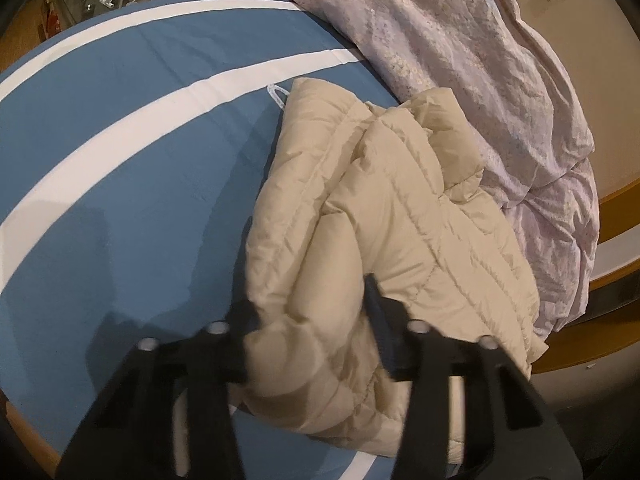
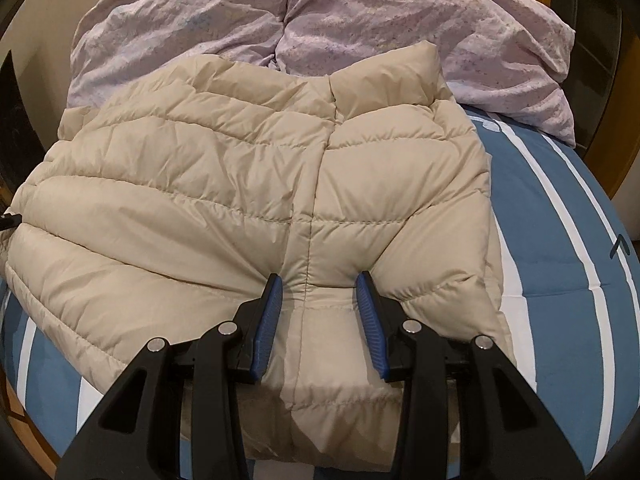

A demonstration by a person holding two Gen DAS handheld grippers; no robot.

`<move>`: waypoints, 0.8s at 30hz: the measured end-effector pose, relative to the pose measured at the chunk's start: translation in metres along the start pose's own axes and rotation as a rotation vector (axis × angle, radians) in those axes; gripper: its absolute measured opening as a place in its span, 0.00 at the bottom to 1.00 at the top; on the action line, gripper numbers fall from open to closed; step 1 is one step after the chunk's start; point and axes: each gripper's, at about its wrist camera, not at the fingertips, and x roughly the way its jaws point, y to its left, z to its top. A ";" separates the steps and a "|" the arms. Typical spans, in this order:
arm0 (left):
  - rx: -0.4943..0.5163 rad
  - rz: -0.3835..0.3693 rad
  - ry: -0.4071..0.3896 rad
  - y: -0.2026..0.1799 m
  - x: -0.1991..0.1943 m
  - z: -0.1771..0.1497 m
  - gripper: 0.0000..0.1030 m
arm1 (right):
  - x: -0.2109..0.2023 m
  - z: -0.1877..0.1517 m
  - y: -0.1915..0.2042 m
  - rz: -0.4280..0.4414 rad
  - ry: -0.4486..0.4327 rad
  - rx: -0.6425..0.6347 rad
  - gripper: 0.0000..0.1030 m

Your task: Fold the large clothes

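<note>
Both grippers pinch the beige puffer jacket's near edge: left gripper, right gripper astride its centre seam, jacket stretching away toward the lilac duvet.

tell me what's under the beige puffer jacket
The beige puffer jacket lies on a blue sheet with white stripes, which shows all round its near and side edges. Its far edge meets the lilac duvet. Anything beneath the jacket's middle is covered.
</note>
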 end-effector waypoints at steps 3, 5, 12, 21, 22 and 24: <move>0.007 -0.042 -0.016 -0.006 -0.009 0.002 0.21 | 0.000 0.000 -0.002 0.009 0.004 0.009 0.40; 0.024 -0.066 -0.036 -0.014 -0.019 0.005 0.18 | 0.001 0.001 -0.001 0.008 0.006 0.008 0.40; 0.112 -0.198 -0.099 -0.062 -0.060 0.005 0.16 | 0.001 0.001 -0.002 0.010 0.009 0.009 0.40; 0.322 -0.354 -0.095 -0.174 -0.088 -0.035 0.15 | 0.003 0.002 0.000 -0.005 0.012 0.008 0.40; 0.341 -0.366 -0.087 -0.185 -0.087 -0.040 0.15 | 0.004 0.002 0.000 -0.007 0.013 0.007 0.40; 0.384 -0.396 -0.062 -0.210 -0.085 -0.055 0.15 | 0.004 0.003 0.001 -0.009 0.013 0.006 0.40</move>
